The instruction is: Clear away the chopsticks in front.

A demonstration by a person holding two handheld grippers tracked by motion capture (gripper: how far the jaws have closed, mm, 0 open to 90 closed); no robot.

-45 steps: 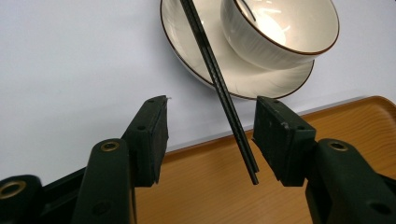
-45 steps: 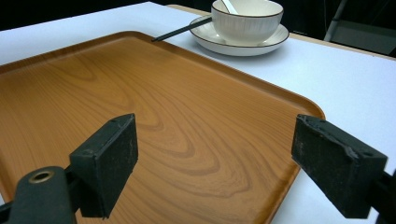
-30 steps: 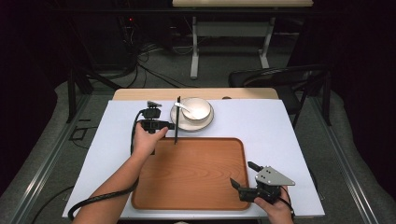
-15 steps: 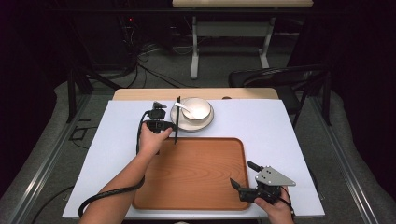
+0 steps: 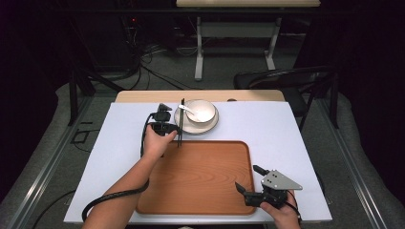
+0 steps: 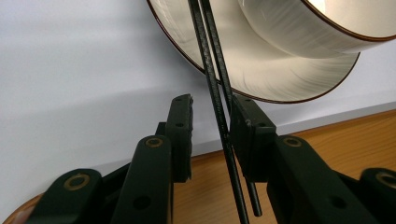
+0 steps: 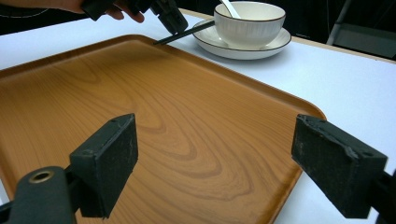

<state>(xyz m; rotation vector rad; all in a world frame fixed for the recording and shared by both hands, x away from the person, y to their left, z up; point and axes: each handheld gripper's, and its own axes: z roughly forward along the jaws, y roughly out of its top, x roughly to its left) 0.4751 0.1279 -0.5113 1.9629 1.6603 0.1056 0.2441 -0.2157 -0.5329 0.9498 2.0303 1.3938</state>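
Two black chopsticks [image 5: 181, 124] lean on the rim of a white plate [image 5: 210, 125], their near ends reaching the wooden tray's [image 5: 200, 176] far edge. On the plate stands a white bowl [image 5: 203, 112] holding a white spoon [image 5: 188, 110]. My left gripper [image 5: 175, 129] straddles the chopsticks [image 6: 208, 70]. In the left gripper view [image 6: 210, 105] they touch the right pad, and a gap remains at the left pad. My right gripper [image 5: 248, 179] hovers wide open over the tray's [image 7: 140, 93] near right corner, holding nothing [image 7: 215, 140].
A white mat covers the table [image 5: 286, 129]. Bare mat lies right of the tray and left of the plate. A dark chair [image 5: 286, 78] stands behind the table's far right corner. My left gripper's cable [image 5: 110, 198] trails off the near left edge.
My left gripper has edged slightly right, toward the chopsticks beside the plate. The right gripper and the tray have stayed still.
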